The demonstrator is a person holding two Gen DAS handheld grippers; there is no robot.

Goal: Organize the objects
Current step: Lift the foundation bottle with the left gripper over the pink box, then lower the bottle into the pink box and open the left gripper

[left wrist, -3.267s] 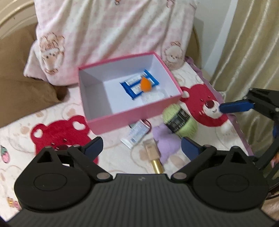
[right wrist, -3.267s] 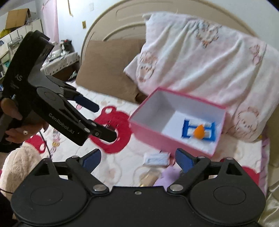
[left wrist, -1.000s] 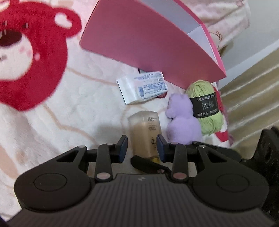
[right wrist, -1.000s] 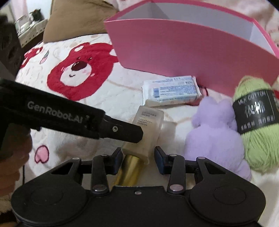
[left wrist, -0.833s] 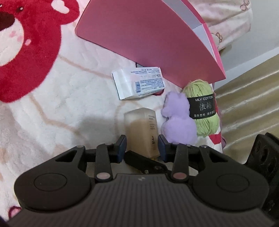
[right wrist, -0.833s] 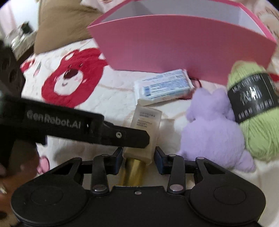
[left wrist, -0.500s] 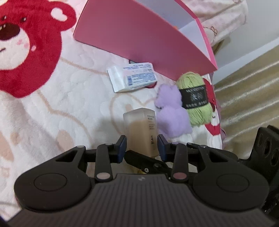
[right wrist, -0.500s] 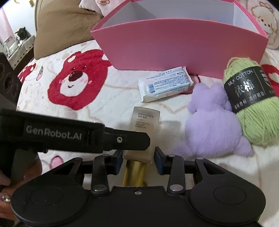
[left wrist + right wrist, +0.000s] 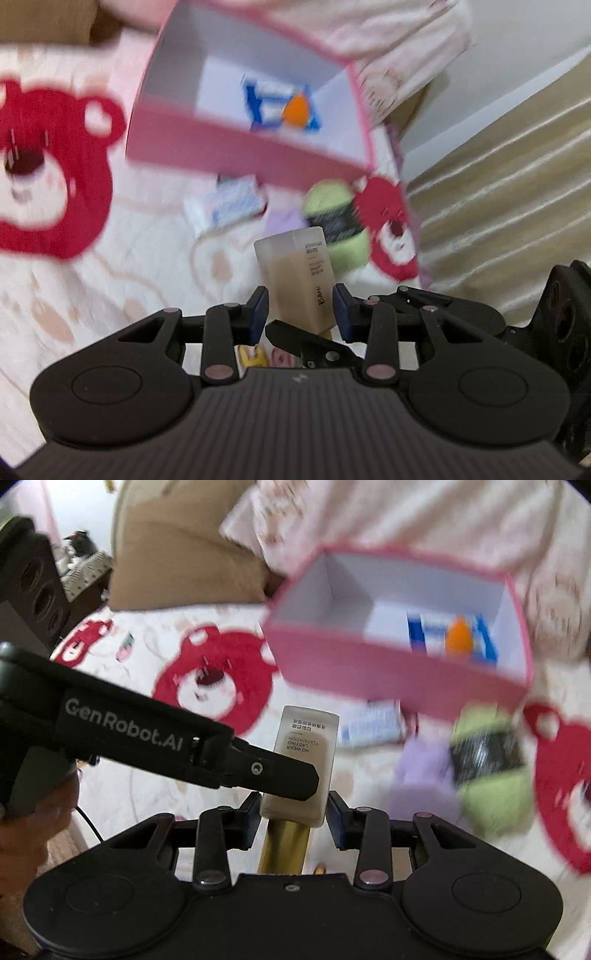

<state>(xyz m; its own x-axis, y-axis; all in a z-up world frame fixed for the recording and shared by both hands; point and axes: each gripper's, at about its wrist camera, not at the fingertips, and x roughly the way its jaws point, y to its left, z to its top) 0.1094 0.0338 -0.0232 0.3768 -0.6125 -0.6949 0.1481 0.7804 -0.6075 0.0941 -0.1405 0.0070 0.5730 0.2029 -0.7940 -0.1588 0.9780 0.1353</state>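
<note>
A beige foundation bottle (image 9: 299, 275) with a gold cap hangs above the blanket, held from both sides. My left gripper (image 9: 299, 306) is shut on its body. My right gripper (image 9: 293, 812) is shut on the bottle (image 9: 306, 753) near its gold cap. One left finger (image 9: 273, 771) crosses the bottle in the right wrist view. Beyond stands an open pink box (image 9: 240, 147) (image 9: 388, 672) holding a blue packet with an orange piece (image 9: 295, 110). In front of the box lie a white packet (image 9: 229, 203), a purple plush (image 9: 424, 771) and a green yarn ball (image 9: 340, 229).
The blanket (image 9: 110, 277) is cream with red bears. A pink-patterned pillow (image 9: 406, 520) and a brown cushion (image 9: 177, 554) lie behind the box. A beige curtain (image 9: 517, 166) hangs past the bed's right edge. A hand (image 9: 33, 834) holds the left gripper.
Both grippers have risen together with the bottle, lifting it off the blanket. The box's inside now shows, and the scene is motion-blurred.
</note>
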